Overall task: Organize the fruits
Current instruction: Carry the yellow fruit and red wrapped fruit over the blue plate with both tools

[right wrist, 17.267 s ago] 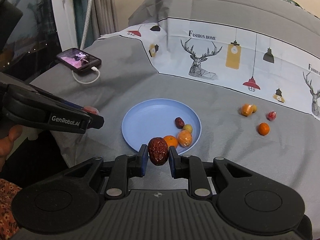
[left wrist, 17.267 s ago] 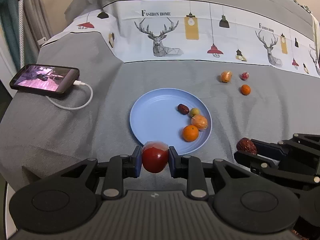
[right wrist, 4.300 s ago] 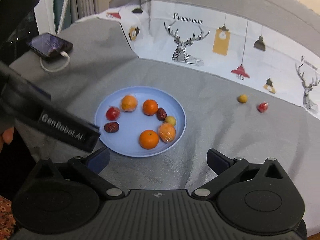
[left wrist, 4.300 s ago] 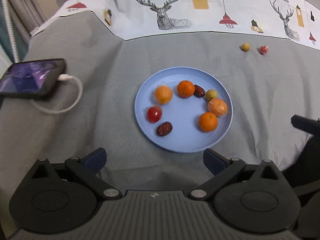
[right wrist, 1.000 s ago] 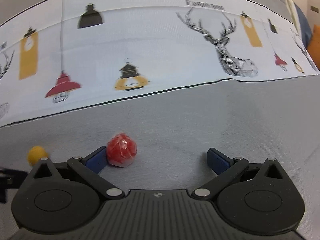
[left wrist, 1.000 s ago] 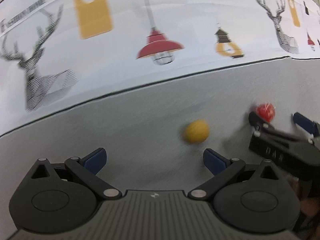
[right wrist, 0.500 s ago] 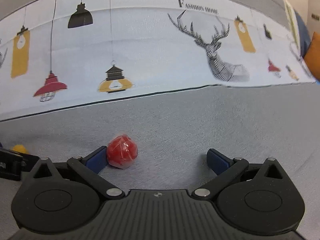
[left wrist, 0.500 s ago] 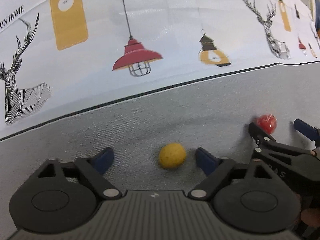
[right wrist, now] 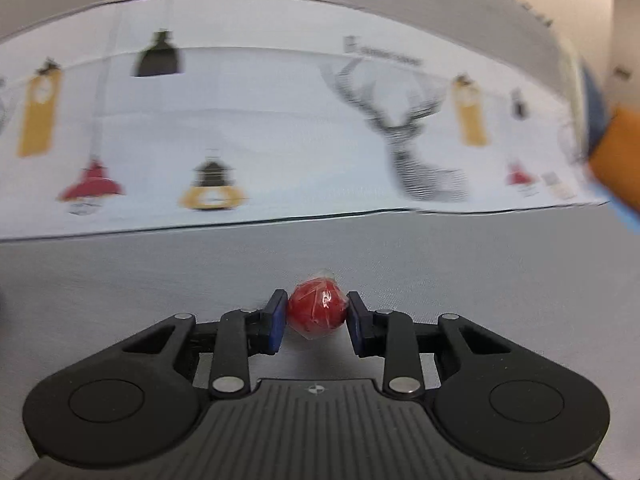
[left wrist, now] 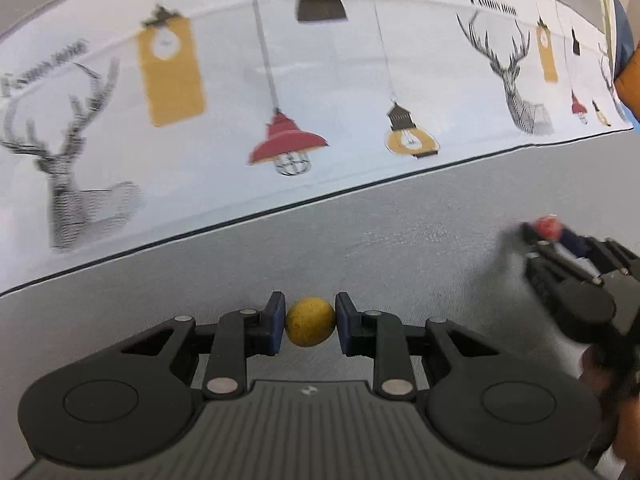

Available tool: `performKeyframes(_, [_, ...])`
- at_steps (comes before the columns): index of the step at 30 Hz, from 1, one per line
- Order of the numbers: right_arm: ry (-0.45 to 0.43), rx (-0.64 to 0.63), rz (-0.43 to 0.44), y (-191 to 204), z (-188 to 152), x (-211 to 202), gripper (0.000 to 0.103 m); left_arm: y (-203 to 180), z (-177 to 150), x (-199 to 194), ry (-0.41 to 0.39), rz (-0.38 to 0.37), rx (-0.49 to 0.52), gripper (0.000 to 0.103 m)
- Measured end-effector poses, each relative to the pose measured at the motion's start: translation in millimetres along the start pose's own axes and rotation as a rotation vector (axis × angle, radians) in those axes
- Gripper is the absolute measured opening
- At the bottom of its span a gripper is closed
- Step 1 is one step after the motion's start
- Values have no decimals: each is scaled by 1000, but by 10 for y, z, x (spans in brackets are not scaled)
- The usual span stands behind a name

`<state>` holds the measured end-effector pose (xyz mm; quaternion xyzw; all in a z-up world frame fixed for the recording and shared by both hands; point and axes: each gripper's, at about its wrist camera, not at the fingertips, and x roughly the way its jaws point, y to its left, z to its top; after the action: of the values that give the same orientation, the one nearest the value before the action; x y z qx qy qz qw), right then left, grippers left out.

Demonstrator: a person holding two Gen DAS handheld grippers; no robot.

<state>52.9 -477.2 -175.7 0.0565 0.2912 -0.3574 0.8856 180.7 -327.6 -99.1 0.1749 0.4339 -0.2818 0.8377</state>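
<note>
The left claw (left wrist: 311, 323) is closed on a small round yellow fruit (left wrist: 310, 322), both blue pads touching its sides, low over the grey bedspread (left wrist: 400, 248). The right claw (right wrist: 316, 317) is likewise closed on a red fruit in clear wrap (right wrist: 317, 309), the wrap's twisted end sticking up above the pads; this fruit too sits just above the grey cloth. In the left wrist view the right claw (left wrist: 546, 229) shows at the far right, blurred, with the red fruit (left wrist: 547, 227) at its tip, well apart from the yellow one.

No dish or bowl shows in either view. Beyond both claws runs the white printed band (left wrist: 320, 120) of the bedspread, with deer heads, hanging lamps and yellow tags. Its lettering is too smeared to read. An orange and blue shape (right wrist: 616, 148) is cut off at the right edge, and what it is cannot be told. Part of the holding hand (left wrist: 616, 384) is dim at lower right.
</note>
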Motion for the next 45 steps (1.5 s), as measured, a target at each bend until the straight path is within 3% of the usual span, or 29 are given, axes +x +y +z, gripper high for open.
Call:
performKeyframes(5, [-21,88,5,-194,190,-534,33,214,-169,-659,-27,30,-13,30])
performKeyframes(10, [-116,61,143,-47,338,-1597,33,452,-503,-1472,-61,62,-56,30])
performKeyframes(16, [-172,35,350,217,286,-2941,33,763,-1188,-2393,-77,87,-119,30])
performKeyframes(22, [-66,-5,584,615,-88,-3896,33,983,-2027,-2976,-5,157,-165,30])
performKeyframes(24, [-29,-37,627,729,-252,-4098,33,1043,-2291,-3121,9,179,-176,30])
performKeyframes(31, [-19,-189,662,955,-579,-4524,33,1203,-2902,-3418,7,237,-244,30])
performKeyframes(45, [-1,-255,697,1105,-734,-4541,33,1145,-2960,-3405,-4,209,-267,30])
